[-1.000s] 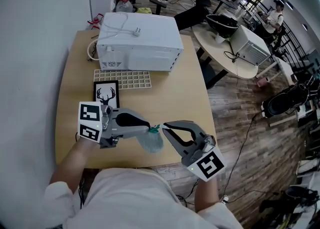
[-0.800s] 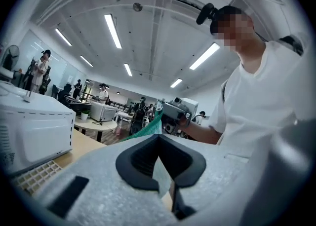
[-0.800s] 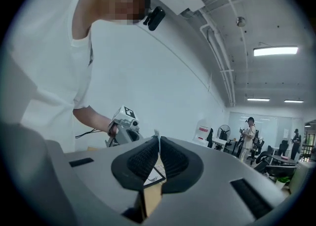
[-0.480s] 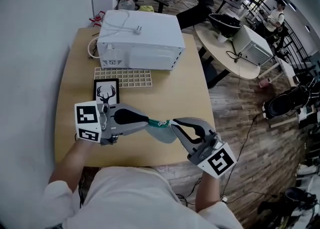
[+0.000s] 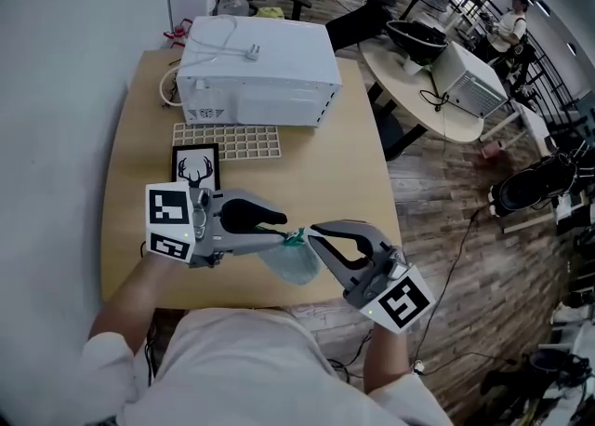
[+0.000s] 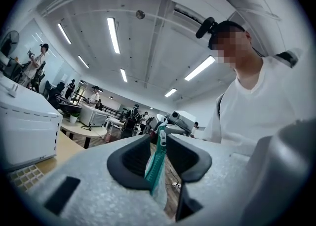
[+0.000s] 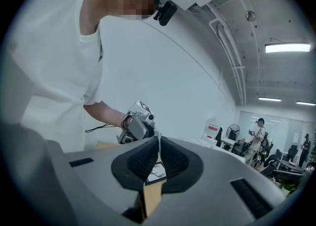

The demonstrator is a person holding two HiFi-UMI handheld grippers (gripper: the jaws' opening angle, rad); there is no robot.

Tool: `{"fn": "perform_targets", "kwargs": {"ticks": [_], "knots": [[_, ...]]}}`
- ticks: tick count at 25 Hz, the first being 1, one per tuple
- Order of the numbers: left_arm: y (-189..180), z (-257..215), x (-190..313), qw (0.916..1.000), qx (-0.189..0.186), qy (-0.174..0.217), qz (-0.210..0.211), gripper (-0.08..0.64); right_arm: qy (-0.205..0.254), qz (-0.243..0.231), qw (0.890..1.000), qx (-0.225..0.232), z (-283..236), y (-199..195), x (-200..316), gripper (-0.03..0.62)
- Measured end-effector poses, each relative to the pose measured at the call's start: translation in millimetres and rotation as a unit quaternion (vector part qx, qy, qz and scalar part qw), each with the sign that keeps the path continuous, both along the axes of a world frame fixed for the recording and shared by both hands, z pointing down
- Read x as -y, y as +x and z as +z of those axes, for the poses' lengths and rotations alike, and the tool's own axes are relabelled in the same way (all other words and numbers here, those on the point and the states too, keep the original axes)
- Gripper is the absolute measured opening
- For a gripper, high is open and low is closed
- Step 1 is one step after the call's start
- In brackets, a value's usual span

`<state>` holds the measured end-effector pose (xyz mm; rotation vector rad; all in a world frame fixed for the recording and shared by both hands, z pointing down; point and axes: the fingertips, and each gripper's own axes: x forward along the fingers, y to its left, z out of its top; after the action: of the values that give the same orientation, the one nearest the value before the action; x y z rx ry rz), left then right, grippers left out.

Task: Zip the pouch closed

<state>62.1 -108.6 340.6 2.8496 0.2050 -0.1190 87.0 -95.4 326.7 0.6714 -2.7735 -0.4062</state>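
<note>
- My left gripper (image 5: 282,230) points toward my right one over the near edge of the desk (image 5: 139,136). Its jaws have just been opening and now stand a little apart.
- The green zipper (image 6: 157,163) of the pouch (image 5: 296,264) stands upright in the gap between those jaws, with its pale slider at their tips. The pads are not pressing on it.
- My right gripper (image 5: 310,234) faces the left one. Its jaws are together, pinched on a thin pale edge at the zipper end of the pouch.
- The clear pouch hangs between the two grippers in the air, its body sagging below them toward the desk's near right corner.
- Farther back on the desk, a deer picture card (image 5: 197,171) lies just behind my left gripper.
- Behind the card is a gridded tray (image 5: 228,142), and a white box-shaped appliance (image 5: 256,71) sits at the far edge.
</note>
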Motion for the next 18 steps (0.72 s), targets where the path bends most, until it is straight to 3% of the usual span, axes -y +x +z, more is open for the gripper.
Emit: {"fn": "perform_targets", "kwargs": {"ticks": [8, 13, 18], "knots": [[1.8, -2.6, -4.6, 0.9990, -0.014, -0.033, 0.028, 0.114, -0.003, 0.001, 1.000, -0.011, 4.4, -1.7, 1.5, 0.015], [7.2, 4.4, -5.6, 0.9992, 0.005, -0.027, 0.028, 0.120, 0.002, -0.002, 1.000, -0.017, 6.6, -6.2, 2.0, 0.015], [6.2, 7.6, -6.7, 0.9993, 0.019, -0.018, 0.026, 0.065, 0.001, 0.001, 1.000, -0.025, 7.7, -3.9, 3.3, 0.015]]}}
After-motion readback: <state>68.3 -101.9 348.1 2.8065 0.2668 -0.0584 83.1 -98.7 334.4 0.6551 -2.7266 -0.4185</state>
